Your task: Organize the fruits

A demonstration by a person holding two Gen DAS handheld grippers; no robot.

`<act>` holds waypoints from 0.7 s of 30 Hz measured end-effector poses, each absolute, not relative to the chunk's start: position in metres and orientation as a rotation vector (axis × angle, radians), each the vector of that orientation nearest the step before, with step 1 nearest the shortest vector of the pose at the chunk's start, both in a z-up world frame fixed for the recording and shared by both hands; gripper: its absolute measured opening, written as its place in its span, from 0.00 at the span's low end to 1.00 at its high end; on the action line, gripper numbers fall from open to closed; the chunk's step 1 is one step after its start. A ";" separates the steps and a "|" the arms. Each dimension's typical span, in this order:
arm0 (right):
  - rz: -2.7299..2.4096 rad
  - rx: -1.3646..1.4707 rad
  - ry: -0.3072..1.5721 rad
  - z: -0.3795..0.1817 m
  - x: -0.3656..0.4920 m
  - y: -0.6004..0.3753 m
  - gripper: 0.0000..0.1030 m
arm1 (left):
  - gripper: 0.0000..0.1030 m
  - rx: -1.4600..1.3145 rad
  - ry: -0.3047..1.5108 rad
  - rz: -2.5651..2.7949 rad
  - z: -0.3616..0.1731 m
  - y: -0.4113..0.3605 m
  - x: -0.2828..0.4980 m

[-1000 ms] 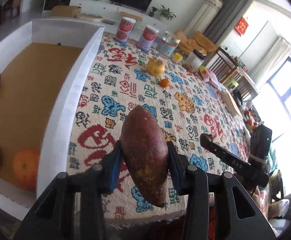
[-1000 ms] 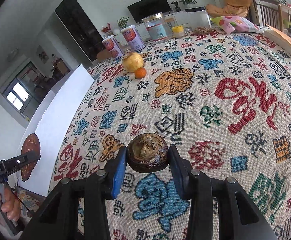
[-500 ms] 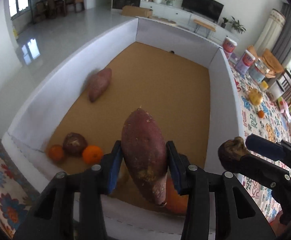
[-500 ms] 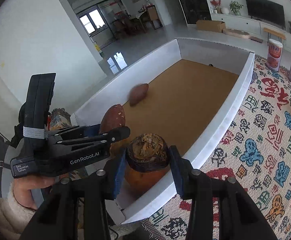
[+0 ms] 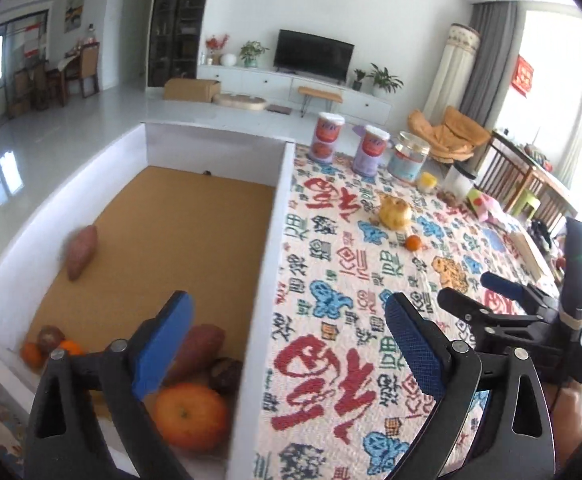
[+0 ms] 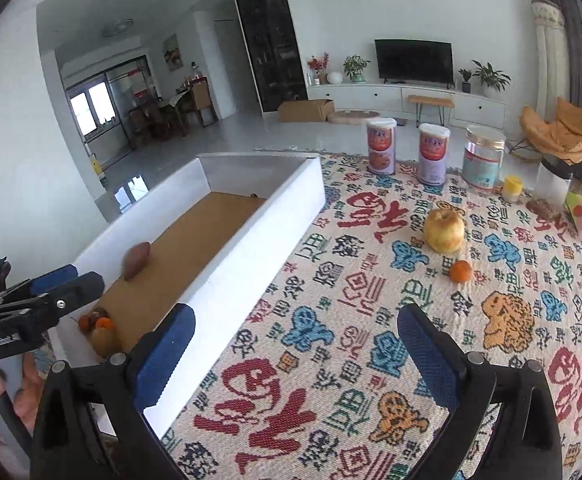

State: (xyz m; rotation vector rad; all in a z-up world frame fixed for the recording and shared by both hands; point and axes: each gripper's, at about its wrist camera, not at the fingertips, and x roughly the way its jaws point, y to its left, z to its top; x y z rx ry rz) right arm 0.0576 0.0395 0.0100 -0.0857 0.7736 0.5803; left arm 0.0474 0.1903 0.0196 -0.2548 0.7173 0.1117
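A: At the left of the table, what is listed?

B: One white-walled box [image 5: 279,216] with a brown floor. Contents: a sweet potato [image 5: 81,252] by the far-left wall; two small oranges and a dark fruit in the near-left corner [image 5: 45,346]; near the right wall, a second sweet potato [image 5: 201,346], a dark round fruit [image 5: 227,374] and a large orange [image 5: 191,416], close together.

A: And to the right?

B: A patterned tablecloth [image 6: 371,320]. On it: an apple [image 6: 444,230], a small orange [image 6: 460,271] just beside it, two cans [image 6: 407,152], one jar [image 6: 484,157]. Behind: a television [image 6: 413,62], plants, a chair.

A: The grippers?

B: Left gripper [image 5: 287,344]: blue pads spread wide, nothing between them, over the box's right wall. Right gripper [image 6: 295,356]: likewise wide apart and holding nothing, above the cloth.

A: Changes?

B: Half a second ago the left one clamped a sweet potato and the right one a dark fruit. Both items now lie in the box.
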 end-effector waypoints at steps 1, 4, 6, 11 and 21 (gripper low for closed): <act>0.505 -0.102 0.800 -0.008 0.067 0.018 0.98 | 0.95 -0.234 0.738 0.069 0.012 0.171 0.054; 0.277 -0.143 0.855 -0.057 0.080 -0.051 0.98 | 0.95 -0.174 0.802 -0.017 -0.020 0.120 0.074; 0.159 -0.140 0.892 -0.082 0.084 -0.094 0.98 | 0.95 -0.147 0.840 -0.041 -0.040 0.097 0.087; 0.000 -0.076 0.887 -0.103 0.064 -0.164 0.98 | 0.95 -0.088 0.835 -0.011 -0.065 0.064 0.116; -0.009 0.003 0.937 -0.109 0.076 -0.175 0.98 | 0.96 0.019 0.929 0.080 -0.119 0.052 0.157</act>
